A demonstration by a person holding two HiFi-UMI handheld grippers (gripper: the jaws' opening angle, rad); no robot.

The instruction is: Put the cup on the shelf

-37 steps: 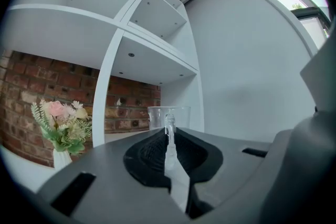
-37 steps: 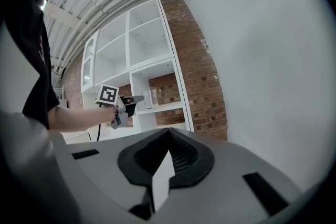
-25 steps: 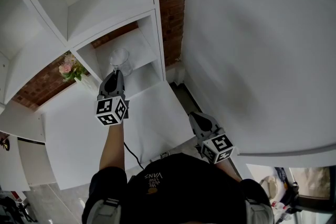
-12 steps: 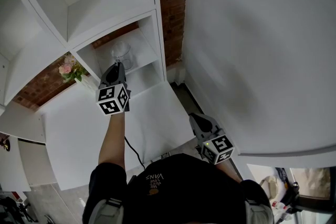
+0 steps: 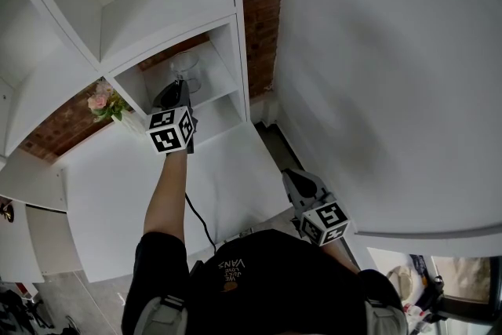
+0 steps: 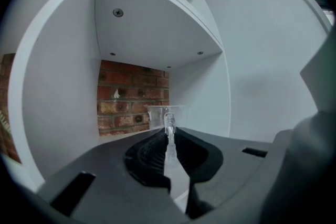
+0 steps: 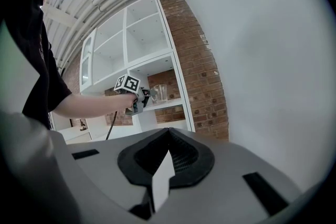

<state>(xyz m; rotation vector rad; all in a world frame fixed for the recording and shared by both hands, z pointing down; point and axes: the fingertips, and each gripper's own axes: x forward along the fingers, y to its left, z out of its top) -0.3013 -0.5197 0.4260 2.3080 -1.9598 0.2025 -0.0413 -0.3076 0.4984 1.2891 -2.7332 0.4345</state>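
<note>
The left tongs (image 5: 177,86) reach into a lower open compartment of the white shelf unit (image 5: 157,4), their jaws closed on the handle of a clear glass cup (image 5: 187,67). The cup (image 6: 160,115) stands upright, low over the compartment's board, with the red brick wall (image 6: 131,92) behind it. The right tongs (image 5: 294,183) hang low near the person's body, well apart from the shelf, jaws together with nothing between them (image 7: 168,136).

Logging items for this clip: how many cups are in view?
1. A clear cup in the brick-backed shelf compartment, its handle between the left gripper's jaws. More could hide in unseen compartments.
</note>
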